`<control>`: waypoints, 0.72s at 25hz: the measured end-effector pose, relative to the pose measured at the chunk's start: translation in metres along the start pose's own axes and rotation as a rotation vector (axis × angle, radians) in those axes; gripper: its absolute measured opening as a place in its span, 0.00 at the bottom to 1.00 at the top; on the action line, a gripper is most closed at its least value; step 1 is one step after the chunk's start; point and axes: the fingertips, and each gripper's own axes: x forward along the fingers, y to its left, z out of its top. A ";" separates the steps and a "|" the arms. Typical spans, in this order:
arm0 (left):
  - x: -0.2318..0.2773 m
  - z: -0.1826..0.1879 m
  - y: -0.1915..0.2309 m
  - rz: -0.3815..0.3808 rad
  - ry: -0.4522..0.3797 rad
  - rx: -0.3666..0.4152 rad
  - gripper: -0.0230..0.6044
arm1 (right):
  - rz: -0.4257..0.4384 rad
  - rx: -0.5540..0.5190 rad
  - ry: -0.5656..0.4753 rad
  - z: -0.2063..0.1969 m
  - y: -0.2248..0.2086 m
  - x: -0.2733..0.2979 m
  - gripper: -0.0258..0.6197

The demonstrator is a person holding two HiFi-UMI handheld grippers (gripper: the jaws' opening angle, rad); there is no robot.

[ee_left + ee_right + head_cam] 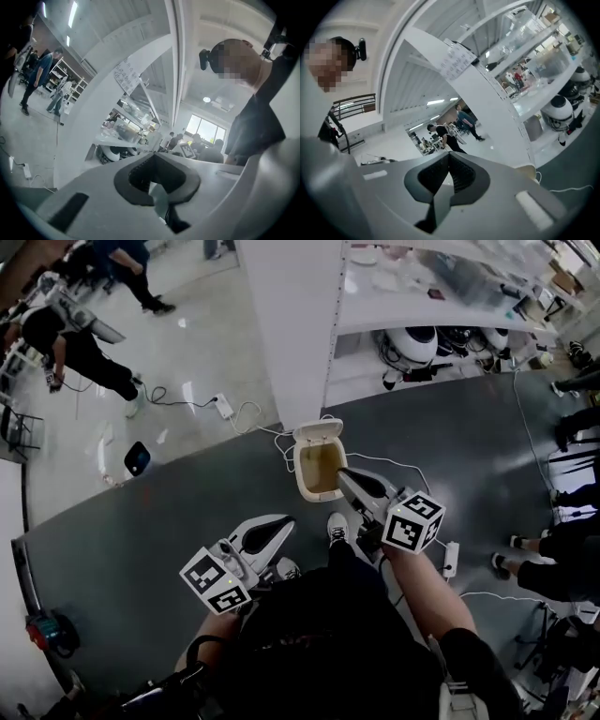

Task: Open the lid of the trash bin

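Note:
The beige trash bin (pixel 320 471) stands on the dark floor at the foot of a white pillar. Its white lid (pixel 317 432) is swung up and back, and the brownish inside shows. My right gripper (pixel 345 476) is held above the bin's near right rim, pointing toward it, with its jaws shut and nothing between them. My left gripper (pixel 279 523) hangs lower left of the bin, apart from it, also shut and empty. In the right gripper view the shut jaws (pixel 449 154) point level across the room, and a beige edge of the bin (pixel 528 169) peeks past them. In the left gripper view the jaws (pixel 154 157) meet at the tip.
A white pillar (pixel 281 324) and white shelving (pixel 431 310) rise just behind the bin. Cables and a power strip (pixel 223 407) lie on the floor to its left, and another strip (pixel 450 559) lies to the right. People stand at the left and right edges. My shoe (pixel 337 527) is close before the bin.

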 end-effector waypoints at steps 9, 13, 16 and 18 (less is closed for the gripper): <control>-0.011 0.014 -0.031 -0.053 -0.027 0.004 0.04 | 0.111 -0.274 -0.065 0.016 0.122 -0.052 0.05; -0.018 0.009 -0.036 -0.055 -0.031 -0.001 0.04 | 0.133 -0.313 -0.062 -0.005 0.150 -0.058 0.05; -0.022 0.006 -0.038 -0.061 -0.026 -0.003 0.04 | 0.125 -0.295 -0.068 -0.018 0.157 -0.058 0.05; -0.023 0.005 -0.041 -0.069 -0.017 0.006 0.04 | 0.109 -0.292 -0.072 -0.022 0.158 -0.060 0.05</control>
